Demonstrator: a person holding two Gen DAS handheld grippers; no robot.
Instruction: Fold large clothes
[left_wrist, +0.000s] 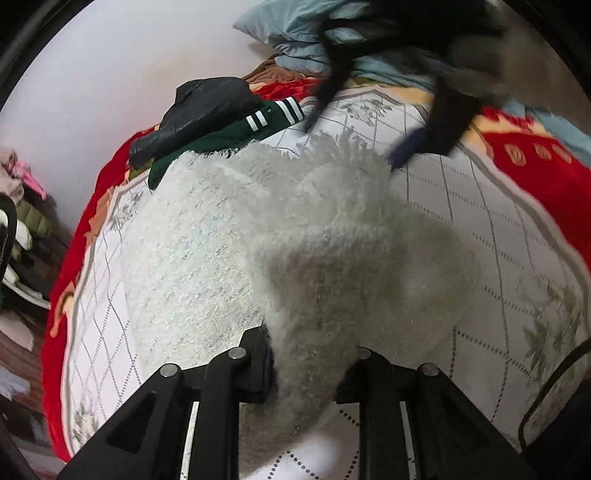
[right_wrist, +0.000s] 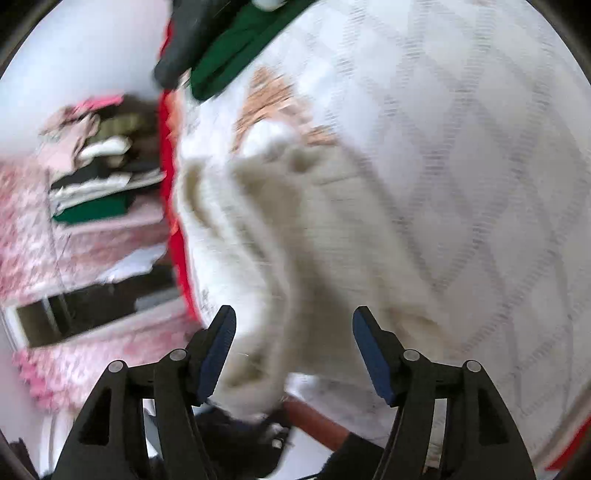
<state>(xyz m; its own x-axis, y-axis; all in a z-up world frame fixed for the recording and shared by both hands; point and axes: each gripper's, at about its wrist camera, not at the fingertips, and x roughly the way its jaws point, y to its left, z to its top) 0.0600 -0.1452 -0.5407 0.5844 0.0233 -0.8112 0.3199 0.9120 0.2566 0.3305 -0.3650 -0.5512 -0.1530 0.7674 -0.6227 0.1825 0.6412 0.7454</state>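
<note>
The white fluffy garment (left_wrist: 229, 236) lies spread on the bed (left_wrist: 498, 229), which is covered by a white quilted blanket with a red border. All positions below are given relative to this garment.

Left gripper (left_wrist: 310, 365): jaws clamped on a raised fold at the garment's near edge; the fabric fills the gap between the jaws and drapes forward over the rest of the garment.

Right gripper (right_wrist: 293, 350): jaws apart, blue pads (right_wrist: 216, 354) visible on both sides. In the right wrist view the garment (right_wrist: 280, 229) lies beyond and below the jaws; this view is motion-blurred, and the pads appear not to press on the fabric.

Beyond the garment's far edge, a dark green garment with white stripes (left_wrist: 236, 133) touches it, with a black garment (left_wrist: 199, 110) resting on top of the green one. A light blue pillow (left_wrist: 291, 26) lies farther back. A blurred dark shape (left_wrist: 443, 55) crosses above the garment's far right corner.
</note>
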